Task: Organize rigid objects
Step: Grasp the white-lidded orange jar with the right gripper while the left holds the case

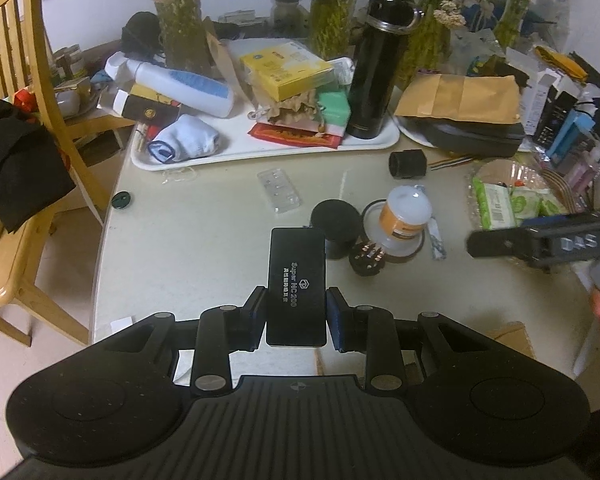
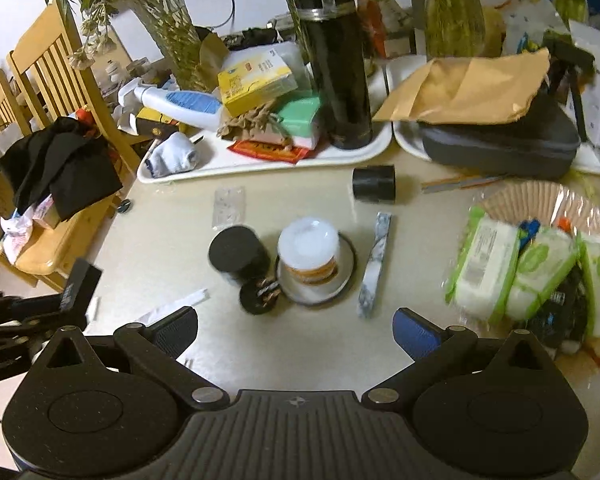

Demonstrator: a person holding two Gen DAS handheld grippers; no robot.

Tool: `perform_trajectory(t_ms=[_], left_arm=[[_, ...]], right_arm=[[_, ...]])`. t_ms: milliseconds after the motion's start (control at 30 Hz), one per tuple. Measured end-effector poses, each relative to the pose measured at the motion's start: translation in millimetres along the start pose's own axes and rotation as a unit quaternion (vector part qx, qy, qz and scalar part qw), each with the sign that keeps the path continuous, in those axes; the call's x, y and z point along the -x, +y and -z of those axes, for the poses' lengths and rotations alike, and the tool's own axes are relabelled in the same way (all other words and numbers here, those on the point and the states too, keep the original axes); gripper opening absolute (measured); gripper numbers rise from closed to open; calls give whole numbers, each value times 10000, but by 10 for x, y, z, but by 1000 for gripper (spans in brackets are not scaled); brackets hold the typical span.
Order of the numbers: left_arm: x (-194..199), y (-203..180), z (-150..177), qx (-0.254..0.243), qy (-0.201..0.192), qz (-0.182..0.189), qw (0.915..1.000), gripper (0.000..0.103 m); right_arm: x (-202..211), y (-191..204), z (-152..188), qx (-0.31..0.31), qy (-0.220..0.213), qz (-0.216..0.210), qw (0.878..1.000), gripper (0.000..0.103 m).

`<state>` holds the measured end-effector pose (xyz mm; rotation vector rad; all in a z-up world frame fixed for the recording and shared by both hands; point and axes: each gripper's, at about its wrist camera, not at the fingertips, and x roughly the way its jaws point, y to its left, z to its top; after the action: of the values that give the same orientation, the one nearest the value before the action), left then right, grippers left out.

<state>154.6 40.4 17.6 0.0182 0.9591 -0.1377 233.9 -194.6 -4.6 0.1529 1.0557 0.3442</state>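
Cluttered and pale, the round table [image 1: 204, 232] fills both views, with a wooden chair [image 1: 28, 92] at its edge and glass vases of greenery along the back. Taking the black thermos flask [image 1: 380, 64] as the landmark: it stands upright on the near right corner of a white tray [image 1: 260, 152], and left of it on the same tray sit a yellow box [image 1: 284, 68], a white bottle with a blue label [image 1: 184, 88] and a rolled sock [image 1: 184, 138].

Well in front of the flask, above the table, the left gripper [image 1: 296, 316] pinches a flat black case [image 1: 297, 284] between its blue pads; white lettering on the case reads "Super NC 200", with a small hexagon logo beside it and a line of smaller characters too fine to read.

Just beyond the case, still in front of the flask, a black round-topped cylinder [image 1: 336, 228] stands close beside a white jar with an orange label [image 1: 406, 216] that rests on a dark-rimmed saucer [image 2: 346, 276]; a small black plug with metal pins [image 1: 367, 256] lies against them. A short black tube [image 1: 407, 163] lies on its side just in front of the flask's tray.

The right gripper [image 2: 296, 332] hovers over bare tabletop on the near side of the jar, fingers spread wide and holding nothing. Seen from the left wrist, its body shows the letters "DAS" [image 1: 578, 242]. Right of it lie green-and-white wipe packs [image 2: 488, 268]; their print is illegible.
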Motion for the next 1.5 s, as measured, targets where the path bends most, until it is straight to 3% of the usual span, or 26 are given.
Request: perform_trajectory(t_ms=[167,400,600,833,1200,1267,1500], left_arm=[[13,-1,-9,59,-39,93,9999,31],[17,6,-30,94,-50,155,9998,31],[12,10,-17,81,-44,161,9998,31],[19,-27,-13,-7,-14,262,9997,31],[-1,-16,-10,12,52,351,9994,31],[-6,-8,-13,17,67,374,9993,31],[-13,-26,-18,-15,62,420,9991,31]], right_arm=[[-124,-45,-58,82,-142,-23,9999,96],[-313,80,-71,535,-232,116,9982,96],[-566,146,-81,922,-201,308,9951,84],[-806,172,-160,1011,-223,508,9933,82],[-1151,110,-288,728,-33,659,9952,65],[-1191,127,-292,724,19,609,9955,58],[-1200,210,-284,852,5,732,9937,56]])
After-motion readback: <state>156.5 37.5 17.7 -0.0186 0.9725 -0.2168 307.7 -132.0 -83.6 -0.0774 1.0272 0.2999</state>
